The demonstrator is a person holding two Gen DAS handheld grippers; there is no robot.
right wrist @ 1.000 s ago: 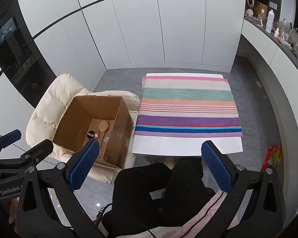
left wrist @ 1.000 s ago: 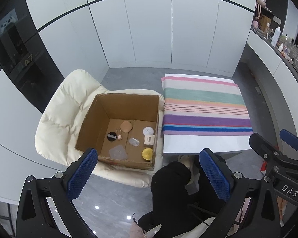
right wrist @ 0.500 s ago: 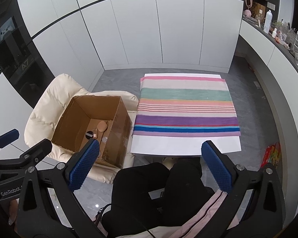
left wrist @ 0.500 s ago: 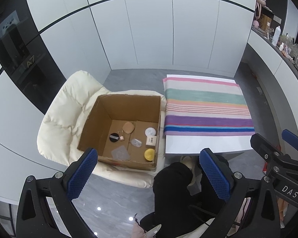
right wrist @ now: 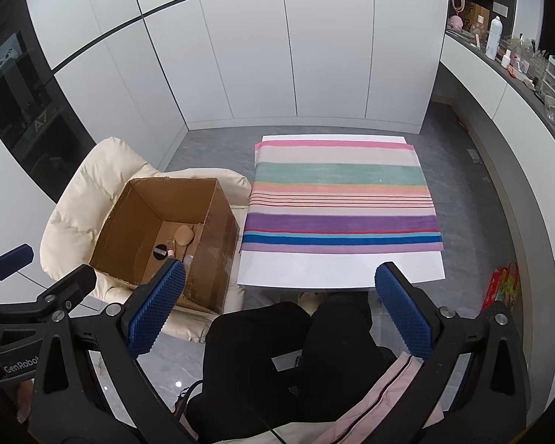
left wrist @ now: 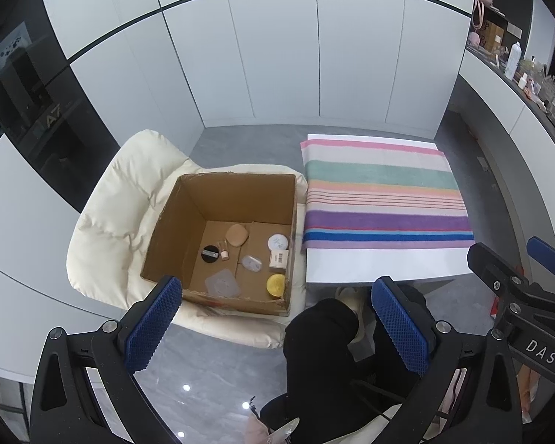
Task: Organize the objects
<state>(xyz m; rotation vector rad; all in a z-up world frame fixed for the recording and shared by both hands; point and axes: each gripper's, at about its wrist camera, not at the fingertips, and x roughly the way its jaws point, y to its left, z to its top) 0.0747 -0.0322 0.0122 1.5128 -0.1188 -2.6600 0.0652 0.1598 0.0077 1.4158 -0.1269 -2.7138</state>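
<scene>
An open cardboard box point(left wrist: 174, 233) point(right wrist: 129, 229) sits on a cream padded chair point(left wrist: 107, 218) point(right wrist: 74, 211). On its floor lie several small items: a tan puff point(left wrist: 236, 235), a black round lid point(left wrist: 209, 253), a white round jar point(left wrist: 278, 241), a small white box point(left wrist: 278, 259), a yellow round tin point(left wrist: 276, 284) and clear plastic pieces point(left wrist: 222, 284). My left gripper point(left wrist: 277, 329) is open and empty, high above the box's near edge. My right gripper point(right wrist: 281, 314) is open and empty, high above my lap.
A white table point(left wrist: 381, 266) point(right wrist: 336, 266) with a striped cloth point(left wrist: 381, 199) point(right wrist: 340, 199) stands right of the chair. My black-trousered legs point(right wrist: 288, 340) are below the table's near edge. White cupboards stand behind; a cluttered counter point(right wrist: 518, 70) runs along the right.
Both grippers have drifted slightly, so the box and table sit a little further right in the left view and lower in the right view. The jaws have stayed open.
</scene>
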